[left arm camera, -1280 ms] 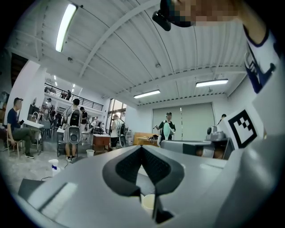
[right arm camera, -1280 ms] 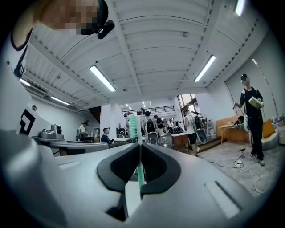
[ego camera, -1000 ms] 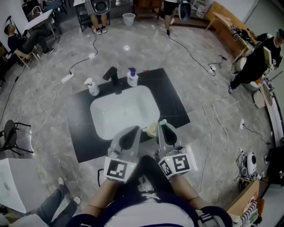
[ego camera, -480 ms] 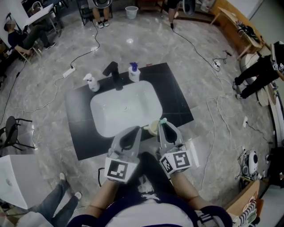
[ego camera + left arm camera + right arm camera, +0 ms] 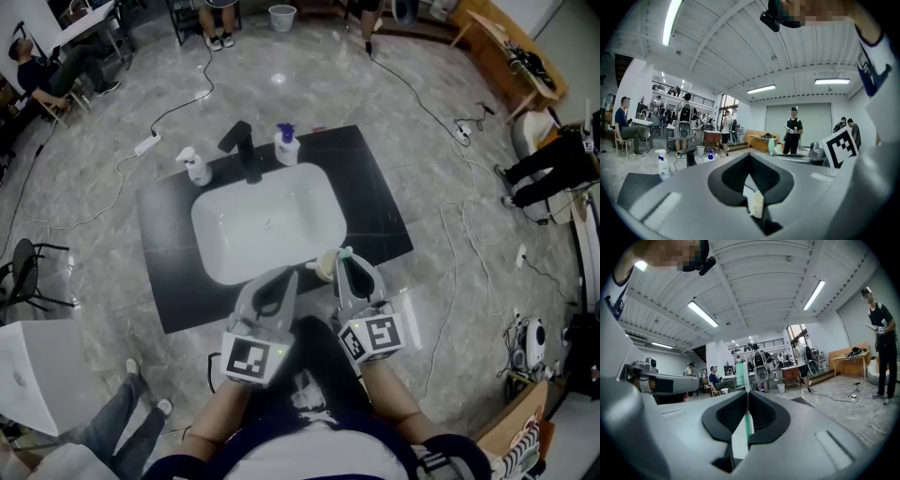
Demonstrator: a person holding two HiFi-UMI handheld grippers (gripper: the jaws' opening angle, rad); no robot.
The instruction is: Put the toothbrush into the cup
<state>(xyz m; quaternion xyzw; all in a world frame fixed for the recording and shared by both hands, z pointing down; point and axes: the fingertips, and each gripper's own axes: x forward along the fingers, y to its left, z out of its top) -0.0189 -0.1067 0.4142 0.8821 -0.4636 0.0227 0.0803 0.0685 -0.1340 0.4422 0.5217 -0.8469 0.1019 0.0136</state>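
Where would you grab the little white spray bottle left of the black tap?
Probably round its body, below the trigger head, coming level from the front: the white spray bottle stands upright, apart from the black tap, with bare counter before it.

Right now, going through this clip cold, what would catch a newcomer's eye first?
The white rectangular sink set in a black countertop dominates the head view. At its near edge, the right gripper is shut on a mint-green toothbrush, right beside a small cream cup.

No legible text, label, brand or number anywhere in view
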